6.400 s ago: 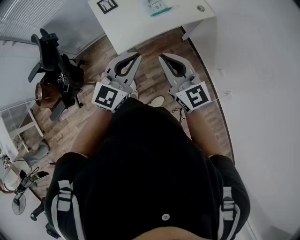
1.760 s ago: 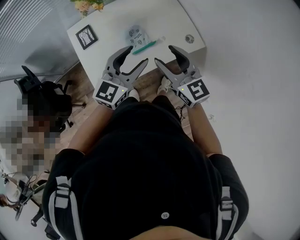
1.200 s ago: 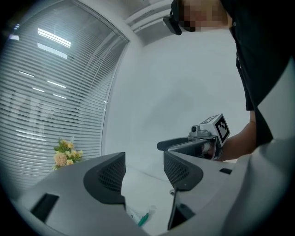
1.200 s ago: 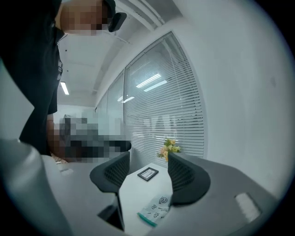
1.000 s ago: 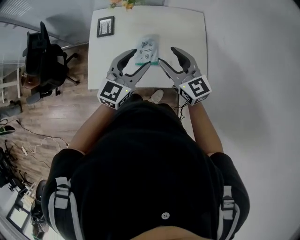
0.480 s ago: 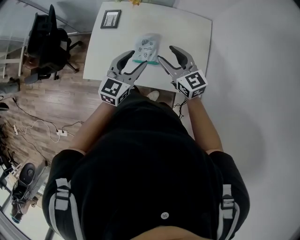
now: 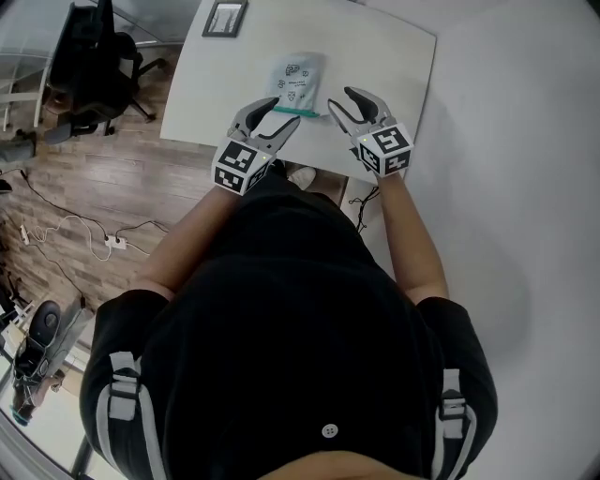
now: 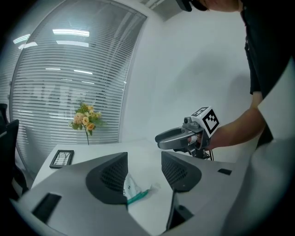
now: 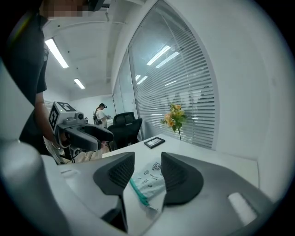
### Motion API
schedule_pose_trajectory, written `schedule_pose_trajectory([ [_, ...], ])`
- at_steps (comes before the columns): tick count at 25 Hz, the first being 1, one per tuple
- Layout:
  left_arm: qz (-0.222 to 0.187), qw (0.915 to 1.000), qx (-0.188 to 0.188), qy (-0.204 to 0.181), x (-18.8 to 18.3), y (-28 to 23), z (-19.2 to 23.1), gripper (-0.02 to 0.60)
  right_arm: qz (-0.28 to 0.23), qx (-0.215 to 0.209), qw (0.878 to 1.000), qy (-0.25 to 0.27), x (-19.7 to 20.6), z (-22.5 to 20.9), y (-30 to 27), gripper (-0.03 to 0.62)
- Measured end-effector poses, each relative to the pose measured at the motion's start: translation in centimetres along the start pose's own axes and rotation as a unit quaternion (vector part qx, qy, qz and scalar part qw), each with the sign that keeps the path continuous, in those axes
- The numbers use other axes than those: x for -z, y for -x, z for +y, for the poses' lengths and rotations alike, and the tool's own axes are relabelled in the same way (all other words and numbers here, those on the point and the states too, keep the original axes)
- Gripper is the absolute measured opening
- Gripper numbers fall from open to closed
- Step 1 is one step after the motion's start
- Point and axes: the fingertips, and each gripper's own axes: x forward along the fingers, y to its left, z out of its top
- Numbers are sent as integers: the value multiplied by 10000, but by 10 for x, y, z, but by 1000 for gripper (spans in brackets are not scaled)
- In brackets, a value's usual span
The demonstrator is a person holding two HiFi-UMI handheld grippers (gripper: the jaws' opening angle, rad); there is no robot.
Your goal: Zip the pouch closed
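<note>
Left tongs (image 8: pixel 144 173) first: the pads stand well apart, though they have just been narrowing, and nothing is pinched between them. I can see one end of the green zip strip (image 8: pixel 138 197) in the gap, close to the left-hand pad, lying on the bench and not gripped. Right tongs (image 9: pixel 146 174) are much the same. They are open, have just been closing in a bit, and the pouch (image 9: pixel 152 177) sits in the gap between the two pads with neither pad pressing on it. From overhead, both pairs of tongs are low over the near edge of the white bench (image 7: pixel 394 56), one at each end of the zip. The pouch lies flat, its pale printed body stretching away from me and the zipped edge nearest me. I cannot tell from above whether any tip touches the fabric. Further out, a small dark picture frame (image 7: pixel 225 17) lies at the far left corner of the bench, and a bunch of yellow and pink flowers (image 8: pixel 85 120) stands against the slatted blinds (image 8: pixel 55 83). Off to the left there is a black office chair (image 7: pixel 94 66) on the wooden floor (image 7: pixel 112 197), with cables (image 7: pixel 84 253) trailing across the boards.
</note>
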Motion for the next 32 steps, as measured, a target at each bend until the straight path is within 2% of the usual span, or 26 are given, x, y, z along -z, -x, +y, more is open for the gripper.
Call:
schedule_pose_trajectory([
  [6,415,9989,91,192,40,-28,-3,228,648,-102,9977,175,50,-15,-13,173],
  [12,795,9946,245,617,72,-54,-14,215,1106,-165,9934,239,93,-27,-24,172],
  [22,1188,9894,261,796,111,-81,-16,210,1688,-367,9831,600,140,-24,-45,166],
  [28,1380,9847,97,1063,132,-92,-9,191,2161,-570,9690,1051,170,-20,-57,156],
  [32,1592,9789,34,1280,144,-97,-7,186,2526,-736,9530,1501,185,-20,-63,156],
])
